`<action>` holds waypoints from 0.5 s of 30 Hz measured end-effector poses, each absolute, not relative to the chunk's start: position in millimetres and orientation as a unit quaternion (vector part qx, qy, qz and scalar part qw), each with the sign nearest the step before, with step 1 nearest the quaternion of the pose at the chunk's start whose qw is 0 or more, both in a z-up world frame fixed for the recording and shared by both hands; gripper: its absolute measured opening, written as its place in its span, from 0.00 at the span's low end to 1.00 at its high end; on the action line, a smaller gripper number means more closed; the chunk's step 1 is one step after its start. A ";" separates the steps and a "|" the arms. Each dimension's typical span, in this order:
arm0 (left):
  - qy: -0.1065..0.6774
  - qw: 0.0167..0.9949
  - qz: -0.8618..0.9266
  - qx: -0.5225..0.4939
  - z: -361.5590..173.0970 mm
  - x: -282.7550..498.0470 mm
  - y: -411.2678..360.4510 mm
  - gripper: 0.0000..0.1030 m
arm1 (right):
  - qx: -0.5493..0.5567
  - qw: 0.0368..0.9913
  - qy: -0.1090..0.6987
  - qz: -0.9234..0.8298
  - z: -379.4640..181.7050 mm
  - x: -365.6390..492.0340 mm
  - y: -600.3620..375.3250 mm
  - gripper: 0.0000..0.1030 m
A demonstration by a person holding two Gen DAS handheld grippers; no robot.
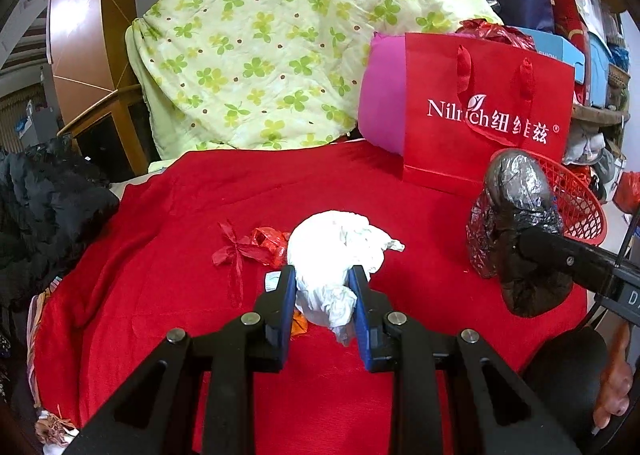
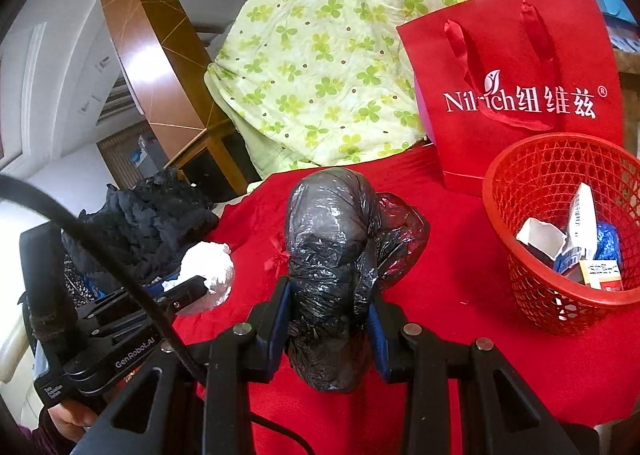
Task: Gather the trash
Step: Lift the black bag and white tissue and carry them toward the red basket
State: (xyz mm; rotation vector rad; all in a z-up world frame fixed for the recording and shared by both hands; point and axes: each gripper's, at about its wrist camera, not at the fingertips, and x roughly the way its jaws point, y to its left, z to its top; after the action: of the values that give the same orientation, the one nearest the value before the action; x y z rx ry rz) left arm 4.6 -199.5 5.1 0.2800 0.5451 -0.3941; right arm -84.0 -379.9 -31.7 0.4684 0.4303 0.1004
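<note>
Landmark: the red basket [image 2: 560, 239], standing on the red cloth [image 1: 200, 215] of the bench, just in front of the red paper bag [image 2: 516, 95], with cartons and wrappers already inside.

The right gripper [image 2: 330, 319] has its jaws clamped narrow on a black bag wad [image 2: 328, 255]; the wad stands on end between them, its long axis running up and away from the jaws; it is left of the basket and near it, with only a strip of cloth between.

The left gripper [image 1: 322, 287] pinches a white tissue wad [image 1: 332, 255], jaws narrow; that wad sits farther left of the basket, well apart from it, beyond the black wad.

A red wrapper [image 1: 264, 243] lies on the cloth farther left of the basket again, touching the tissue.

Judgement: the right hand is nearer the basket, so its wad should go first, swung rightward over the rim; the left follows.
</note>
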 end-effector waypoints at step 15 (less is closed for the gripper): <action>0.276 0.927 -0.200 0.156 -2.5 -3.7 -219.7 0.28 | 0.253 0.946 0.201 0.039 -34.1 -98.6 -395.1 0.36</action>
State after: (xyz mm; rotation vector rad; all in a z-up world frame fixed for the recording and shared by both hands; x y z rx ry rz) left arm -3.7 -219.7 -2.5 0.3207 0.5663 -0.4107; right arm -98.6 -395.1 -34.1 0.5155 0.4095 0.0791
